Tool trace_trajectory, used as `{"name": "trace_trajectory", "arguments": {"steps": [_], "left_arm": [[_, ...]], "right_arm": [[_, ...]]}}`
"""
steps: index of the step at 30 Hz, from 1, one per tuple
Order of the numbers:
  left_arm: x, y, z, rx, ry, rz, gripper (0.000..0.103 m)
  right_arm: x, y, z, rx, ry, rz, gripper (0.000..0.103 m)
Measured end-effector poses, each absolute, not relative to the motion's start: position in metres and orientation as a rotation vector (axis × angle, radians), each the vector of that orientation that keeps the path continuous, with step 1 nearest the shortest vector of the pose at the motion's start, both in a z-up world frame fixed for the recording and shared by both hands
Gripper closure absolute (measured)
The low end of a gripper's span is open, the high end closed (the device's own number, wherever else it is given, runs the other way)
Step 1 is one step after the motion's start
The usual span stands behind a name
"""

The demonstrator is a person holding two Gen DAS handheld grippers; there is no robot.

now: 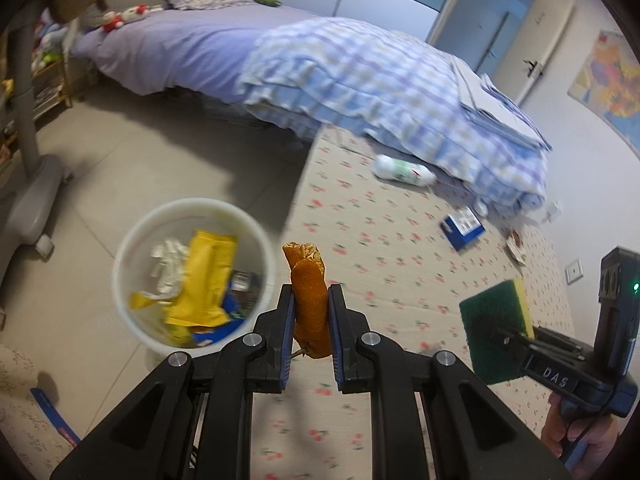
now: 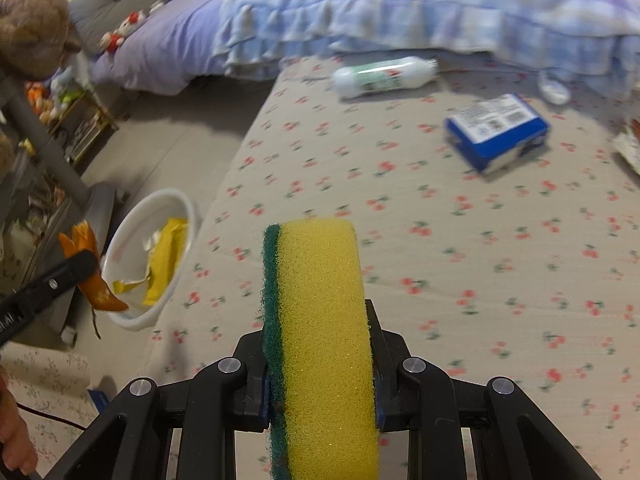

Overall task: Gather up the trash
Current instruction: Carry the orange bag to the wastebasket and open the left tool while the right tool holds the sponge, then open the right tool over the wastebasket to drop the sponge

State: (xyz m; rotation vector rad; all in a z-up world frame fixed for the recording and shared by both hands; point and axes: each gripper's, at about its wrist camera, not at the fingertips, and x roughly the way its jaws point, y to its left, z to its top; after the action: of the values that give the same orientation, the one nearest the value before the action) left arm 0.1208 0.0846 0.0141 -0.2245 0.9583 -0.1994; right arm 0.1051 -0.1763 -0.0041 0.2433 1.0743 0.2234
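A: So the left gripper (image 1: 311, 300) has its jaws clamped tight on an orange peel (image 1: 308, 304), standing upright between the pads. The right gripper (image 2: 320, 360) is squeezed onto a sponge (image 2: 320, 340), yellow foam with a green scrub side.

B: What does each cam get that the other misses?

A: Left cam looks straight down into the white bin (image 1: 192, 272), so you can see a yellow wrapper (image 1: 204, 280), crumpled white paper and some blue stuff inside. It also catches the right gripper from the side with the hand (image 1: 580, 436) under it, plus a door and a map (image 1: 612, 88) on the wall. Right cam only gets the bin at an angle, but shows the blue box (image 2: 496, 136) and the bottle (image 2: 384, 76) way closer.

B: And the room?

A: Bedroom. The bin sits on grey floor tile (image 1: 140, 152), just off the edge of a cherry-print mat (image 2: 440, 260). Bottle and box lie on the mat near the bed (image 1: 180, 48), which has a checked blanket (image 1: 380, 80) hanging over the side. Plush toys by the pillow. Bit blurry all round.
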Motion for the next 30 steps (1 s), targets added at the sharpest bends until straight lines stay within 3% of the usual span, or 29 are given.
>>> {"name": "trace_trajectory", "arguments": {"steps": [13,14,15,17,22,30], "left_arm": [[0.136,0.171,-0.003,-0.350,0.926,-0.124,0.084],[0.139,0.173,-0.004,-0.345,0.934,-0.114,0.076],[0.142,0.176,-0.006,-0.337,0.943,-0.078,0.059],[0.143,0.181,-0.008,-0.336,0.941,-0.037,0.038],[0.141,0.197,-0.013,-0.347,0.980,0.028,0.035],[0.125,0.225,-0.021,-0.325,1.021,0.174,0.022]], "right_arm": [[0.129,-0.083,-0.011,0.170,1.093,0.326,0.072],[0.130,-0.079,-0.011,0.168,1.092,0.330,0.072],[0.132,-0.075,-0.011,0.166,1.090,0.335,0.072],[0.136,-0.066,-0.011,0.160,1.089,0.342,0.072],[0.146,-0.048,-0.016,0.151,1.095,0.356,0.072],[0.169,-0.014,-0.025,0.170,1.110,0.386,0.072]]}}
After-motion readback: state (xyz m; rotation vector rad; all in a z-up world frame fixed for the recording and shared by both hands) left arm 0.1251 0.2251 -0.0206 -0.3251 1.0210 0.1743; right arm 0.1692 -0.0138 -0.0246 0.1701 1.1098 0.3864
